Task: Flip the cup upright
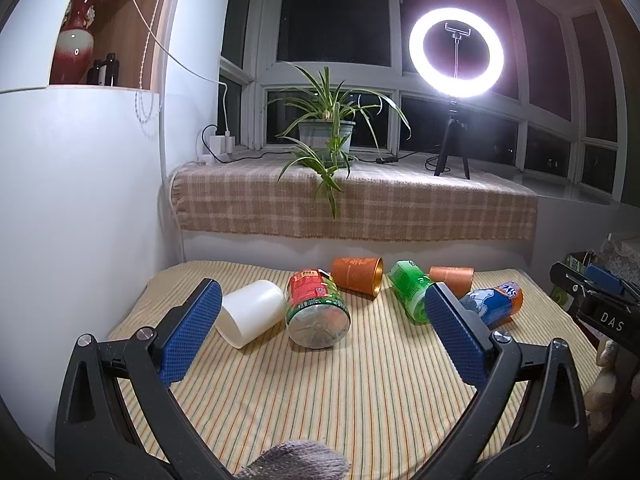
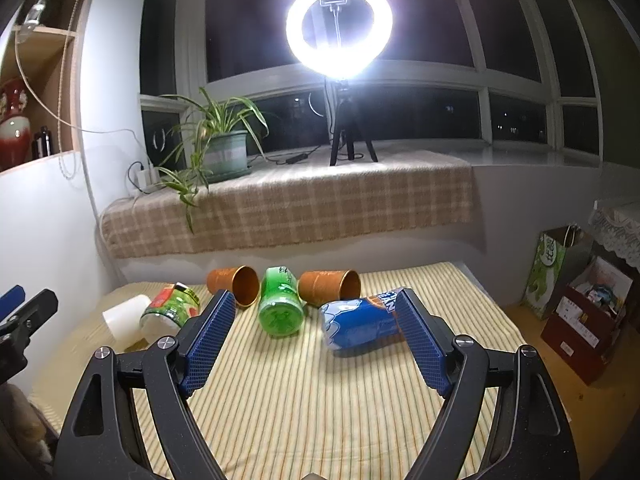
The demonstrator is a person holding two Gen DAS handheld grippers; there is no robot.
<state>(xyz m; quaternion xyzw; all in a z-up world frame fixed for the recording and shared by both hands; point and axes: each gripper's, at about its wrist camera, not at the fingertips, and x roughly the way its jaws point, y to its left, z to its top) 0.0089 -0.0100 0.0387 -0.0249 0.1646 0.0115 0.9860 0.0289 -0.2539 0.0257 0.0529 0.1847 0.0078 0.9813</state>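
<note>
Several cups lie on their sides on the striped table [image 1: 320, 400]: a white cup [image 1: 252, 312], a red-and-green cup [image 1: 316, 312], an orange cup [image 1: 358, 276], a green cup [image 1: 410, 292], a second orange cup [image 1: 452, 278] and a blue cup [image 1: 494, 304]. My left gripper [image 1: 320, 320] is open and empty, short of the white and red-and-green cups. My right gripper [image 2: 316, 320] is open and empty, facing the green cup [image 2: 280, 308] and the blue cup [image 2: 360, 326]. The orange cups [image 2: 236, 288] [image 2: 332, 286] lie behind.
A window ledge with a checked cloth [image 1: 360, 204] runs behind the table, with a potted plant [image 1: 326, 136] and a lit ring light [image 1: 456, 52] on a tripod. A white wall [image 1: 80, 200] stands left. Boxes and a green bag [image 2: 552, 276] sit on the floor to the right.
</note>
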